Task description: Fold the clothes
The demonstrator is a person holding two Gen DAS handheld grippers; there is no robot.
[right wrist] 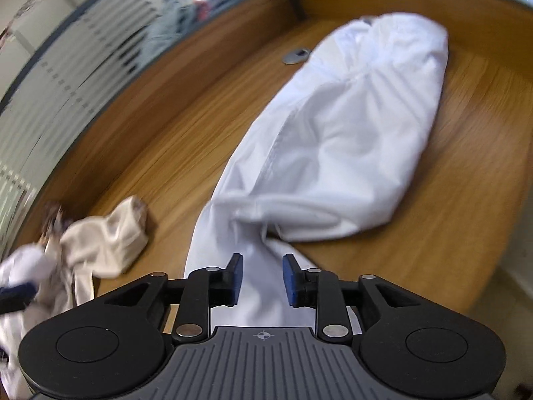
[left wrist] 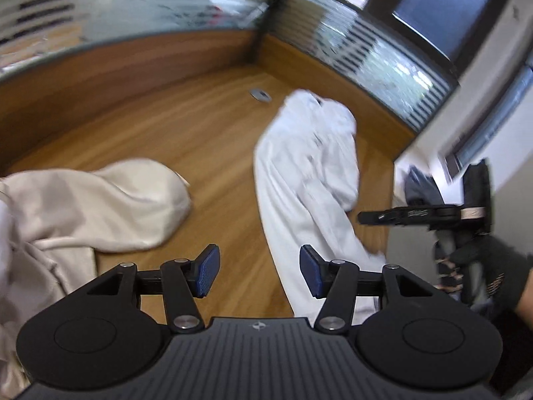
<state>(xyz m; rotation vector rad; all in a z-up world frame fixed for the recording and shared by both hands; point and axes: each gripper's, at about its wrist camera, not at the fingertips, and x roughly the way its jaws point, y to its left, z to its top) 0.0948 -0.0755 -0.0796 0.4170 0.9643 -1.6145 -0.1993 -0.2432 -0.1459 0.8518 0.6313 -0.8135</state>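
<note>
A white garment (left wrist: 306, 166) lies bunched in a long strip on the wooden table (left wrist: 206, 133), from the far middle to the near edge. It also shows in the right wrist view (right wrist: 346, 140). My left gripper (left wrist: 260, 275) is open and empty, above the table just left of the garment's near end. My right gripper (right wrist: 261, 280) is open over the garment's narrow near end, with cloth between and below the pads; contact is unclear. The right gripper also shows at the right of the left wrist view (left wrist: 361, 217).
A cream garment (left wrist: 100, 206) lies crumpled at the table's left, also seen in the right wrist view (right wrist: 110, 243). A round metal grommet (left wrist: 260, 95) sits at the far middle. Frosted glass partitions (left wrist: 150, 3) bound the back. The table edge (left wrist: 393, 173) drops off at right.
</note>
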